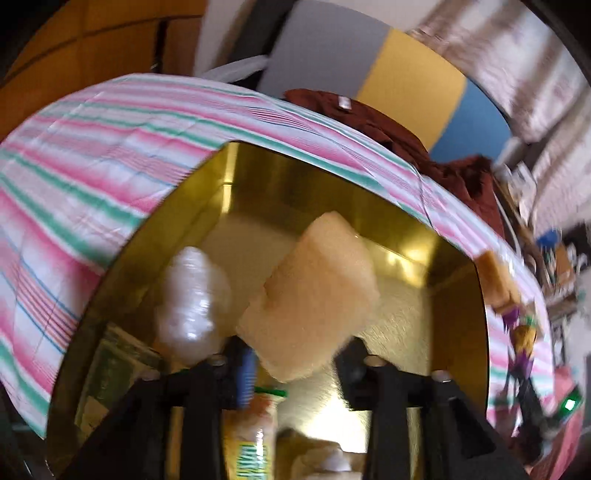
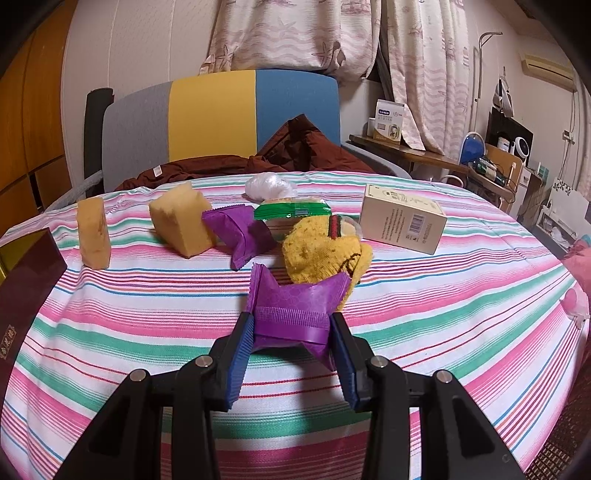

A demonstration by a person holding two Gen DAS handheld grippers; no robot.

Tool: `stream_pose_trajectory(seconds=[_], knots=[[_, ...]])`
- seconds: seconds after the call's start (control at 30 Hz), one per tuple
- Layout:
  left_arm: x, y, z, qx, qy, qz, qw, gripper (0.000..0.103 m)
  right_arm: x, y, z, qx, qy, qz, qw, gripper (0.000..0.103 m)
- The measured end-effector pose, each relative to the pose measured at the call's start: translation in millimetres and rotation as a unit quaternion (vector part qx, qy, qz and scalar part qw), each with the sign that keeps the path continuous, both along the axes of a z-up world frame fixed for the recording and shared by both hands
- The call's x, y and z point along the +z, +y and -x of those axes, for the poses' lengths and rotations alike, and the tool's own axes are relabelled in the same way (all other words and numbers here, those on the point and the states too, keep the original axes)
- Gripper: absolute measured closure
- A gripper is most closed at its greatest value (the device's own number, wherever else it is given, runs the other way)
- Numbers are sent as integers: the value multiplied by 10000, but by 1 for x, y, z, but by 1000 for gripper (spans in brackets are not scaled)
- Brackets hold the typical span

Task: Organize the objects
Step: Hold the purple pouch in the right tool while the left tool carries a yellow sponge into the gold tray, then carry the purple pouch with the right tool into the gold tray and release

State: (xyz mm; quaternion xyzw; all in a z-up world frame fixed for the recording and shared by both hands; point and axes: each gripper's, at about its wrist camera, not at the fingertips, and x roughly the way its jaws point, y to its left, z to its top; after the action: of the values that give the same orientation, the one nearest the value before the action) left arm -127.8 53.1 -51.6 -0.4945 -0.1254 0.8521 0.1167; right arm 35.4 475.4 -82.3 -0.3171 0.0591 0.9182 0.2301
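sponge (image 1: 314, 291) loose between parted left hand-held gripper (image 1: 291, 363) over gold box (image 1: 406, 236), could bounce out; purple packet (image 2: 295, 314) clamped in right hand-held gripper (image 2: 291, 332), may crush

A lived-in room in a home, most likely a bedroom.

Patterned curtains (image 2: 295, 33) hang along the back wall; a striped cloth (image 2: 443, 314) in pink, green and white covers the surface; a chair (image 2: 221, 110) with grey, yellow and blue panels stands behind it, a dark red garment (image 2: 295, 147) slumped over its seat; a cluttered side desk (image 2: 424, 155) carries boxes and small appliances; an air conditioner (image 2: 546, 68) sits high on the right wall; wooden wardrobe doors (image 2: 33, 110) stand at left.
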Motion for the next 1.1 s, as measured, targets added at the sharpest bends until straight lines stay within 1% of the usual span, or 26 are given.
stream_pose_trajectory(seconds=[0.03, 0.07, 0.17, 0.27, 0.37, 0.47, 0.6, 0.63, 0.73, 0.83, 0.9, 0.97, 1.03, 1.1], knots=[[1, -6, 1, 126, 23, -66, 9999, 31, 0, 0, 0, 0, -3, -4, 10000, 61], [3, -11, 0, 248, 86, -110, 9996, 20, 0, 0, 0, -1, -6, -8, 10000, 61], [10, -19, -7, 334, 329, -200, 9987, 18, 0, -1, 0, -5, -16, -38, 10000, 61], [17, -20, -22, 208, 680, -99, 9974, 16, 0, -2, 1, -10, -37, -60, 10000, 61], [21, -21, -40, 137, 1011, 39, 9948, 9, 1, -3, 1, -15, -70, -92, 9999, 61], [20, -23, -54, 19, 1226, 48, 9924, 9, 3, -5, 1, 7, -114, -92, 9999, 61], [24, -20, -76, -97, 1600, 201, 9869, 4, 14, -15, -2, 127, 48, 79, 9999, 61], [25, -17, -79, -141, 1670, 275, 9855, 1, 18, -20, -2, 200, 103, 113, 9997, 61], [27, -11, -86, -368, 1713, 465, 9834, 0, 35, -44, 0, 557, 293, 198, 9978, 61], [30, -7, -92, -416, 1829, 717, 9796, 0, 56, -76, 3, 1095, 525, 385, 9919, 61], [30, -9, -93, -353, 1820, 823, 9792, 0, 70, -104, 8, 1534, 654, 525, 9846, 61], [29, -15, -92, -249, 1755, 840, 9806, 0, 81, -134, 15, 2003, 674, 559, 9758, 61], [25, -23, -91, -117, 1627, 833, 9831, 0, 89, -167, 24, 2405, 609, 428, 9678, 61], [22, -31, -92, 11, 1493, 852, 9851, 0, 93, -200, 35, 2809, 440, 324, 9582, 61]])
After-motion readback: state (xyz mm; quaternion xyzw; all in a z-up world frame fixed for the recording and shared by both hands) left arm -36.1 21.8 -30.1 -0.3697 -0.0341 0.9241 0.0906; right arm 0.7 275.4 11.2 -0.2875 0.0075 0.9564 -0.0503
